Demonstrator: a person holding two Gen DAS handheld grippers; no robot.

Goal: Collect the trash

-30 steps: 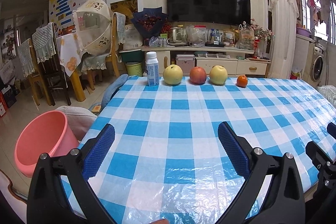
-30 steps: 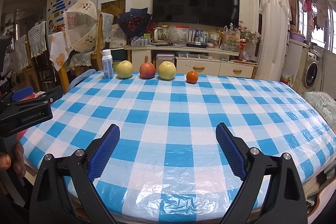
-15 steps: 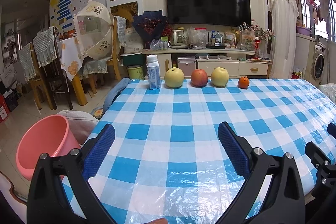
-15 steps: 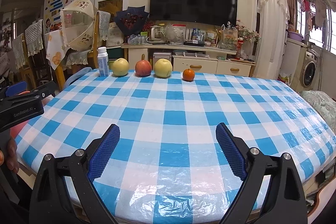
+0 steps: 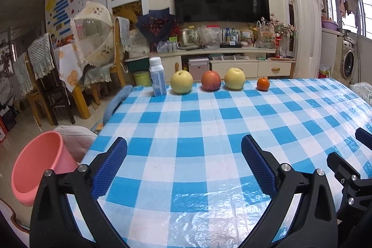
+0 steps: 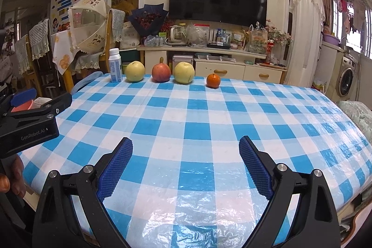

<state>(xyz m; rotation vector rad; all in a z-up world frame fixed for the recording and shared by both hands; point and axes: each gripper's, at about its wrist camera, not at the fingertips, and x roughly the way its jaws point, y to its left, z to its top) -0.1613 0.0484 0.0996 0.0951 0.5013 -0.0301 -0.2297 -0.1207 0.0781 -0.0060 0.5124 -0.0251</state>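
A small white bottle with a blue label stands upright at the table's far edge. Left gripper and right gripper both gape wide, empty.

- The pink bin is partly covered by the left gripper's frame; in the right wrist view only a sliver of it shows.
- The right gripper is cut off by the left wrist picture's right edge.
- The bottle's label print cannot be read.
- The hand is cropped at the right wrist picture's left edge.
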